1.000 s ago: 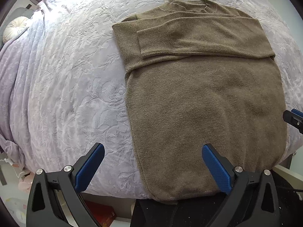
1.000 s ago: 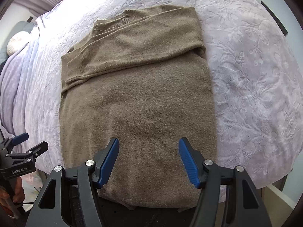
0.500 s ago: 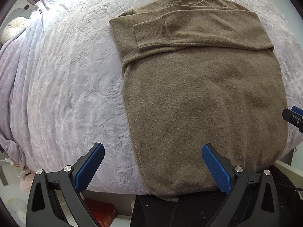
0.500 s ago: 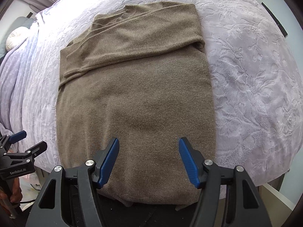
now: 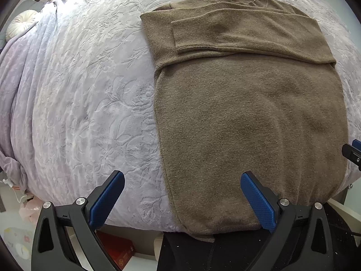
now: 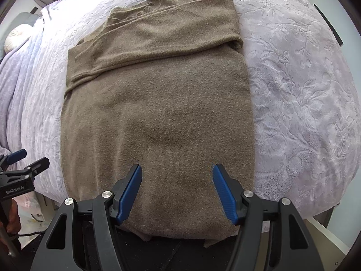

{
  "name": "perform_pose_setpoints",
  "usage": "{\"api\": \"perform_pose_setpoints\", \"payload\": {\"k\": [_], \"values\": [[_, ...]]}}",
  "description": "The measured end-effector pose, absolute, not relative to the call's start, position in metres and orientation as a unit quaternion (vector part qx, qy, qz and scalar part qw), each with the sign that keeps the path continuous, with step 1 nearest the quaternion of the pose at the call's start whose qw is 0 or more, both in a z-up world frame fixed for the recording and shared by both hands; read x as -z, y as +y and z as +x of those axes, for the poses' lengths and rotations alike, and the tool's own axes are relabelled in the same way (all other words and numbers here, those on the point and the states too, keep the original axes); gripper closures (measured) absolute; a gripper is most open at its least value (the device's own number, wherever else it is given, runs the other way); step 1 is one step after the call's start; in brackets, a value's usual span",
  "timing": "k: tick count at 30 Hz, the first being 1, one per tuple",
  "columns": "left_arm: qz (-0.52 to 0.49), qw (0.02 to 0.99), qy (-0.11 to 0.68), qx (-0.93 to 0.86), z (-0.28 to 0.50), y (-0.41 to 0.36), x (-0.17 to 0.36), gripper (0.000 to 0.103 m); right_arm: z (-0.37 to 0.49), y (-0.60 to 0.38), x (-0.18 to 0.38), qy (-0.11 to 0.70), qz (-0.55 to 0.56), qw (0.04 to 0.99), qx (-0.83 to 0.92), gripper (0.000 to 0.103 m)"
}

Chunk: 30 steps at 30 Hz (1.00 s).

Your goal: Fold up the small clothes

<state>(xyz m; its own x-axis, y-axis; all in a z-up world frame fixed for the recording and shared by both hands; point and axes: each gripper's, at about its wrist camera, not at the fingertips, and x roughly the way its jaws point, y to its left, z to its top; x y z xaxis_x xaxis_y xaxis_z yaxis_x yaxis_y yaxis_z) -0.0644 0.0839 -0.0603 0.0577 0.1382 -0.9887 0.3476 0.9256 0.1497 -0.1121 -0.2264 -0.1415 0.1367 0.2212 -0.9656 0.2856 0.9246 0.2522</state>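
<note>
An olive-brown knit sweater (image 5: 248, 117) lies flat on the lavender bedspread (image 5: 90, 90), with both sleeves folded across its chest and the hem at the near bed edge. My left gripper (image 5: 182, 176) is open above the sweater's left edge near the hem, and its fingers hold nothing. My right gripper (image 6: 177, 168) hangs open over the sweater (image 6: 158, 113) just above the hem, nothing between its blue pads. Each gripper shows in the other's view: the right gripper (image 5: 353, 153) at the right edge, the left gripper (image 6: 33, 158) at the left, with a hand (image 6: 11, 216) below it.
A round pale cushion (image 5: 22, 22) rests at the far left of the bed. The bedspread (image 6: 304, 113) stretches wide to the right of the sweater. A red box (image 5: 117, 248) sits on the floor below the bed edge. Dark clothing (image 5: 203, 253) fills the bottom of the view.
Both views have drifted slightly, so the sweater sits a little higher in the picture. It lies as before, and both grippers stay open.
</note>
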Motion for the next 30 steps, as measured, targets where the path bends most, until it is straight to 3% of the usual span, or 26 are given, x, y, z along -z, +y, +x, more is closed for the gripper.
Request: {"api": "perform_pose_setpoints", "payload": {"k": [13, 21, 30], "values": [[0.179, 0.703, 0.685, 0.068, -0.068, 0.090, 0.070, 0.000, -0.114, -0.225, 0.148, 0.664, 0.189, 0.723, 0.017, 0.034], [0.158, 0.686, 0.704, 0.095, -0.070, 0.108, 0.094, 0.000, -0.130, -0.262, 0.163, 0.644, 0.276, 0.712, -0.040, 0.034], [0.116, 0.633, 0.744, 0.177, -0.093, 0.145, 0.135, 0.000, -0.188, -0.307, 0.206, 0.695, 0.329, 0.633, -0.094, 0.034]]}}
